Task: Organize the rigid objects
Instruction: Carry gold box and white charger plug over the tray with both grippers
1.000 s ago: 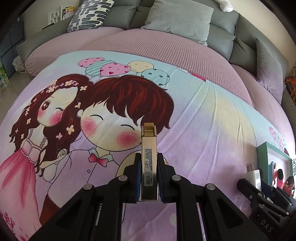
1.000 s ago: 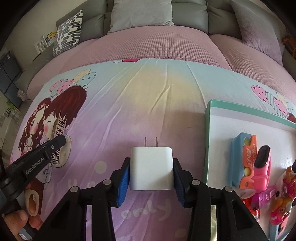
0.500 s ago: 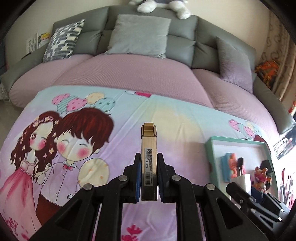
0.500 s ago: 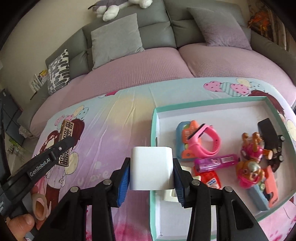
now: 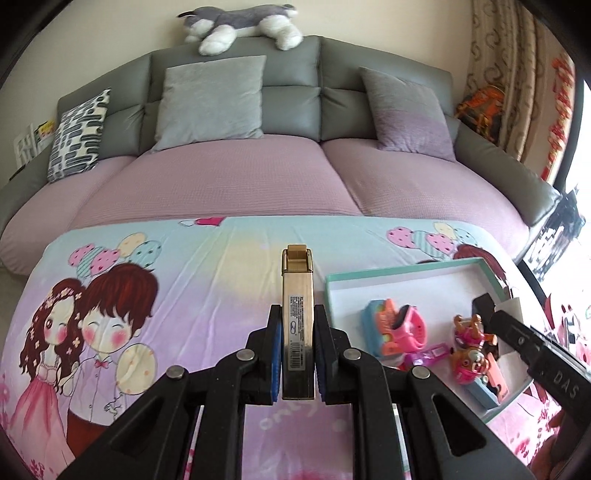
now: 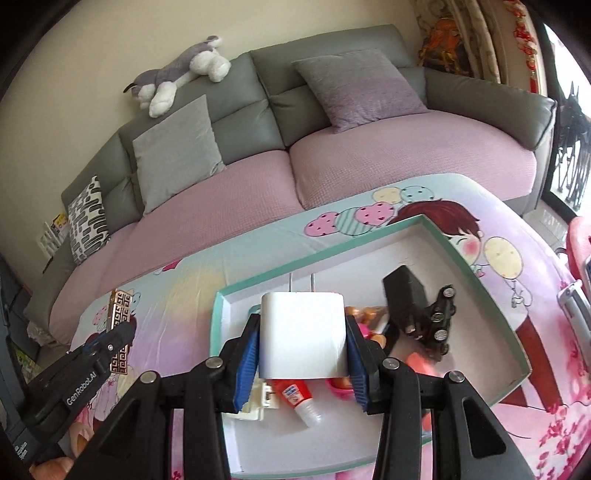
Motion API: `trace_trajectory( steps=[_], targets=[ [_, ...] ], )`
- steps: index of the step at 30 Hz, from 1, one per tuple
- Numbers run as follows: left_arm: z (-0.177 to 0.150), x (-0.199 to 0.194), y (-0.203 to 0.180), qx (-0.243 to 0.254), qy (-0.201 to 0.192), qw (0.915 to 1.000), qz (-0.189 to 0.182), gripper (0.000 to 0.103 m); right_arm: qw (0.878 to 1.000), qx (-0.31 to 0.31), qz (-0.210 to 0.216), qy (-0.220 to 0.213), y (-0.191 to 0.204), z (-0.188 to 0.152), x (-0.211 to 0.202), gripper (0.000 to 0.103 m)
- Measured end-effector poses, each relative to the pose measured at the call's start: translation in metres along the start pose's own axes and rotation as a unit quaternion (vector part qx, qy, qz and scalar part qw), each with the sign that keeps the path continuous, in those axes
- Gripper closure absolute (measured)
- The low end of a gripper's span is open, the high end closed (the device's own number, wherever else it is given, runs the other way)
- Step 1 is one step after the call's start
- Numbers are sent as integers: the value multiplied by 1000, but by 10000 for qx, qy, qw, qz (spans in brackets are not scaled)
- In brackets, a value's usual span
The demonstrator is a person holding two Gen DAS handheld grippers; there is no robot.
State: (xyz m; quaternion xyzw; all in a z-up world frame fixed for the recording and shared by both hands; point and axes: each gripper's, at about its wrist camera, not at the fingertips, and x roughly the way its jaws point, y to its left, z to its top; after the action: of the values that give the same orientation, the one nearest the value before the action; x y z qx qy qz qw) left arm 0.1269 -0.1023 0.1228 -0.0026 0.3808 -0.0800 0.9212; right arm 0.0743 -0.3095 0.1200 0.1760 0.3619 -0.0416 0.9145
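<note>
your left gripper (image 5: 297,354) is clamped on a slim gold lighter (image 5: 297,325), its blue pads pressing the two broad faces while the narrow barcode edge faces the camera and the cap end points far, out over the cartoon-print cloth (image 5: 207,295) that covers the worktop. in the right wrist view the same lighter (image 6: 119,328) shows its gold fret-patterned face at the left, held above the cloth and left of the tray. your right gripper (image 6: 302,341) is closed on a white plug charger (image 6: 302,334), gripped by its two sides with the two metal prongs pointing far, and it hangs over the near-left part of the teal-rimmed tray (image 6: 480,280). the tray lies on the right side of the cloth, its white floor holding a black block (image 6: 404,295) with a small black toy car (image 6: 439,319) touching it on the right, a red-and-white tube (image 6: 299,400) and a cream piece (image 6: 258,404) just under the charger. from the left wrist view you also see a blue, orange and pink toy (image 5: 393,326) in the tray's left part and two pink and brown figures (image 5: 469,350) to its right. beyond the worktop stands a grey sofa (image 5: 291,99) with a mauve seat cover, cushions, and a plush dog (image 5: 240,26) lying on its backrest.
</note>
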Motion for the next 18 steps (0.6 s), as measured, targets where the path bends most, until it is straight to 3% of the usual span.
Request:
trace_trajectory(
  steps=[10, 18],
  targets=[
    [-8, 5, -78, 857, 157, 9949, -501, 87, 9951, 484, -835, -206, -67, 10, -17, 58],
    [-25, 15, -103, 978, 461, 9923, -597, 87, 9946, 526, -890, 20, -86, 7, -9, 58]
  ],
)
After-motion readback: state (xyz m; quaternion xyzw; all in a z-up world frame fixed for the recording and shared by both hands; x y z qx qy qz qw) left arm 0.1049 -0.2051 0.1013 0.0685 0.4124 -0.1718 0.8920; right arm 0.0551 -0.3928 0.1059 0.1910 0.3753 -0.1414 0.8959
